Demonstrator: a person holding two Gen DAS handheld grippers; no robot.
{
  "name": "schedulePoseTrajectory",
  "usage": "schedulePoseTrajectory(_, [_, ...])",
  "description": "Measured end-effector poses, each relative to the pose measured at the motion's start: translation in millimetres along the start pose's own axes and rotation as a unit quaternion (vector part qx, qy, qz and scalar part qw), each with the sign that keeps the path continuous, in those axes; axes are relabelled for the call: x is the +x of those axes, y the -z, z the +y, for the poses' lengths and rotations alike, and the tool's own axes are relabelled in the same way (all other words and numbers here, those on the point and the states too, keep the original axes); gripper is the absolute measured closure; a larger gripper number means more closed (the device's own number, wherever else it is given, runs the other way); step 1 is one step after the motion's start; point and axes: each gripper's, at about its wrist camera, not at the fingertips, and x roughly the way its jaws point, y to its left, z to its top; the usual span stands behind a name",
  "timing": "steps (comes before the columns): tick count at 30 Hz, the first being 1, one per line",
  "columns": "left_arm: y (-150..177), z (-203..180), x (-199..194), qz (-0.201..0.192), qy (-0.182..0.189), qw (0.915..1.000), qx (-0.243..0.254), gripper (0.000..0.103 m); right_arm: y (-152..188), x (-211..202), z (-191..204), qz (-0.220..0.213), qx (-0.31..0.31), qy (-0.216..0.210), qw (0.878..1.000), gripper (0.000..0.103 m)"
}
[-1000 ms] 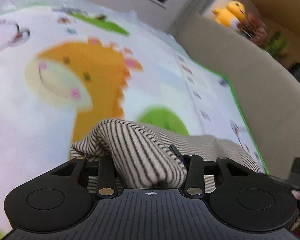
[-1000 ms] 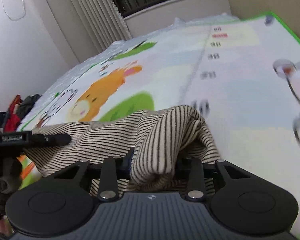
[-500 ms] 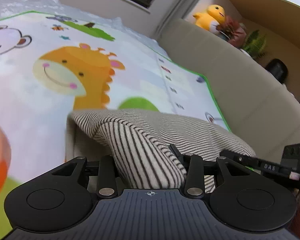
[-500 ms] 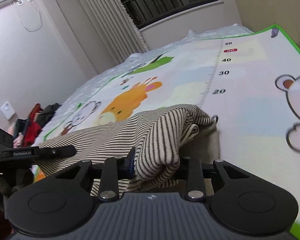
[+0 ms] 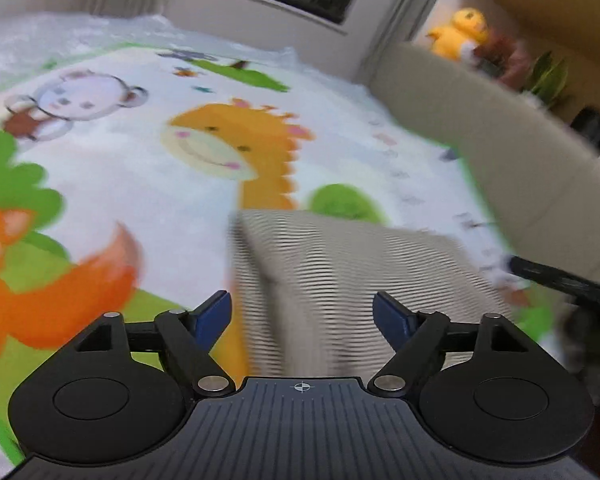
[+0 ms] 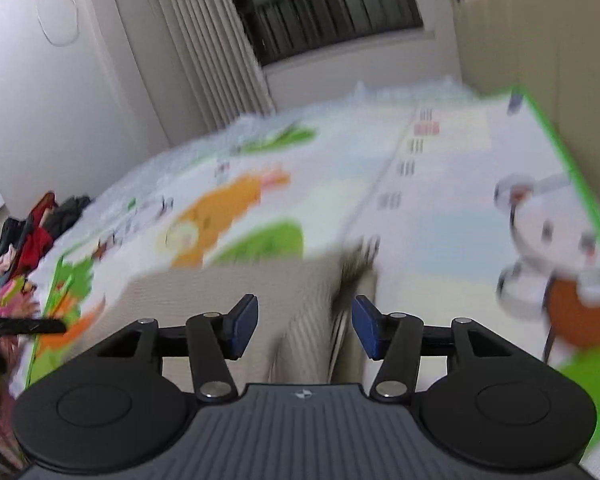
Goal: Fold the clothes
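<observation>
Striped garment [image 5: 340, 272] lies flat on the mat [image 5: 120, 184] — orientation blurred — beyond spread fingers [image 5: 212, 316].

Cartoon-printed play mat [image 5: 112, 184] with green border, bearing a folded striped garment [image 5: 340, 264]; clothes pile [image 6: 24, 232] at its far edge.

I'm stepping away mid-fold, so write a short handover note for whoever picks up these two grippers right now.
Left gripper: open, holding nothing.
Right gripper: open, holding nothing.
Striped garment: lying on the animal play mat, directly ahead of both grippers, one layer lapped over another.
Done: a fold looks laid; both grippers are off the cloth.
Left: check edges, the views are blurred; fold further if needed. More clothes are piled off the mat's far left edge.
</observation>
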Motion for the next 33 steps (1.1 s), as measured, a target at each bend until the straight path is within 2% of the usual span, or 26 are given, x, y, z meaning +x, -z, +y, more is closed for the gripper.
schedulePoseTrajectory(3, [9, -21, 10, 0.051, 0.059, 0.9967, -0.022, 0.018, -29, 26, 7, 0.002, -0.043, 0.000, 0.999, 0.052])
schedulePoseTrajectory(6, [33, -38, 36, 0.124, 0.101, 0.9863, -0.042, 0.016, -47, 73, 17, 0.033, -0.087, 0.011, 0.996, 0.052])
schedulePoseTrajectory(8, [34, -36, 54, 0.135, 0.092, 0.9854, -0.049, 0.016, -51, 106, 19, 0.057, -0.111, 0.027, 0.992, 0.052])
schedulePoseTrajectory(10, [33, -31, 72, 0.136, 0.077, 0.9861, -0.055, 0.017, -51, 135, 13, 0.089, -0.110, 0.037, 0.989, 0.052])
schedulePoseTrajectory(13, [27, -22, 96, 0.134, 0.052, 0.9878, -0.060, 0.028, -37, 158, -5, 0.131, -0.098, 0.046, 0.986, 0.052])
schedulePoseTrajectory(15, [10, -16, 108, 0.121, 0.031, 0.9908, -0.053, 0.036, -24, 147, -16, 0.120, -0.079, 0.039, 0.989, 0.052])
schedulePoseTrajectory(17, [-7, -11, 122, 0.108, 0.013, 0.9933, -0.040, 0.037, -12, 127, -23, 0.109, -0.063, 0.043, 0.991, 0.052])
schedulePoseTrajectory(19, [-27, -8, 138, 0.095, -0.001, 0.9954, -0.017, 0.037, 4, 102, -23, 0.100, -0.075, 0.052, 0.991, 0.052])
schedulePoseTrajectory(21, [-50, -5, 158, 0.081, -0.006, 0.9967, 0.002, 0.032, 23, 75, -17, 0.094, -0.089, 0.055, 0.990, 0.052])
schedulePoseTrajectory(23, [-70, -3, 176, 0.070, -0.013, 0.9975, 0.010, 0.030, 40, 50, -6, 0.096, -0.086, 0.038, 0.991, 0.052])
schedulePoseTrajectory(26, [-92, 0, 193, 0.056, -0.028, 0.9979, 0.017, 0.021, 67, 16, 31, 0.105, -0.103, -0.018, 0.989, 0.053])
schedulePoseTrajectory(29, [-97, -4, 184, 0.043, -0.044, 0.9978, 0.027, 0.019, 77, -6, 61, 0.108, -0.133, -0.065, 0.983, 0.053])
schedulePoseTrajectory(33, [-79, -12, 132, 0.014, -0.052, 0.9965, 0.064, 0.018, 57, -19, 72, 0.084, -0.145, -0.070, 0.983, 0.048])
